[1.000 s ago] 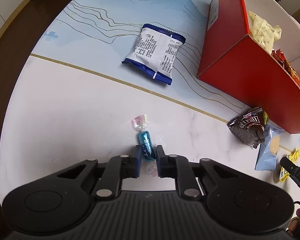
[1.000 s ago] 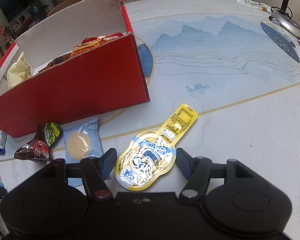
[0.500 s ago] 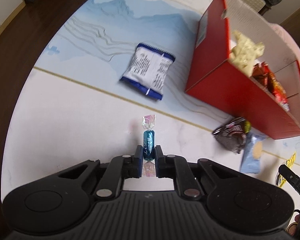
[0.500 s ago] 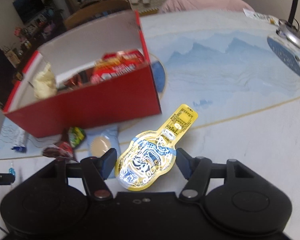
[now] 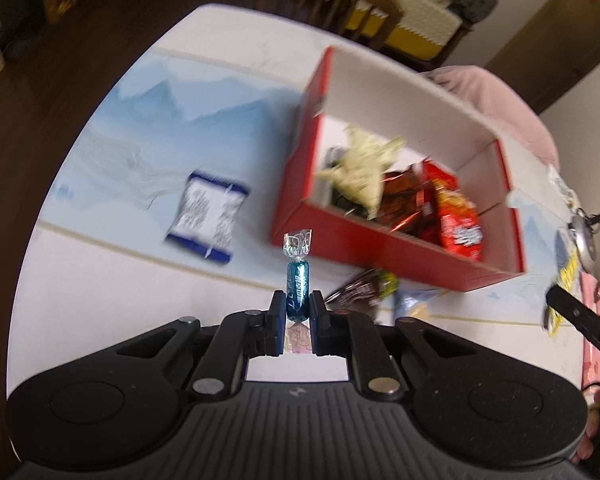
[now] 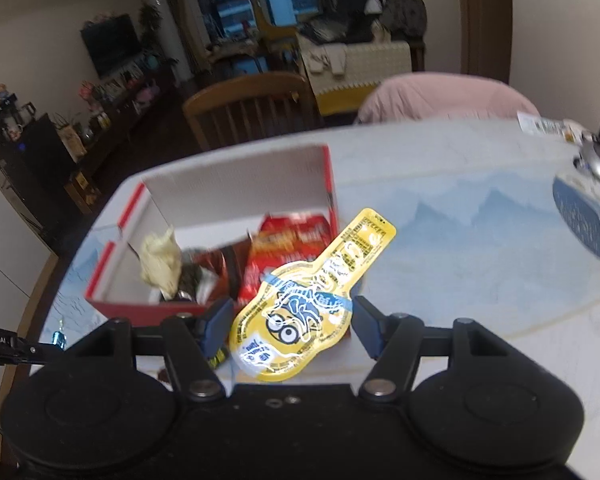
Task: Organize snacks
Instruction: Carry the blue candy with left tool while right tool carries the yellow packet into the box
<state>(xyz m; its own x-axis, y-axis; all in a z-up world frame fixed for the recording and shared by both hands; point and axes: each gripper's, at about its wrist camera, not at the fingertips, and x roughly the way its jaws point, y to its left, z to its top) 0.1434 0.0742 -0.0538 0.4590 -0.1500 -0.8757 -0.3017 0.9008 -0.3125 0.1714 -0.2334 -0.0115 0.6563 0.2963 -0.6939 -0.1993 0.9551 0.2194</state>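
Observation:
My left gripper (image 5: 296, 307) is shut on a teal wrapped candy (image 5: 297, 287) and holds it in the air above the table, short of the red box (image 5: 384, 240). My right gripper (image 6: 292, 316) is shut on a yellow guitar-shaped snack pouch (image 6: 308, 304) and holds it up in front of the red box (image 6: 140, 306), near its right end. The box holds a pale bag (image 5: 360, 168), a red chip bag (image 5: 456, 220) and dark wrappers. The left gripper with its candy (image 6: 59, 336) shows at the left edge of the right wrist view.
A blue and white packet (image 5: 208, 212) lies on the table left of the box. A dark chocolate bag (image 5: 364, 288) and a light blue packet (image 5: 412, 304) lie in front of it. A wooden chair (image 6: 252, 108) and a pink cushion (image 6: 444, 96) stand behind the table (image 6: 480, 240).
Both grippers have lifted their snacks off the table and risen, so the open top of the red box now shows. The views have tilted up toward the room.

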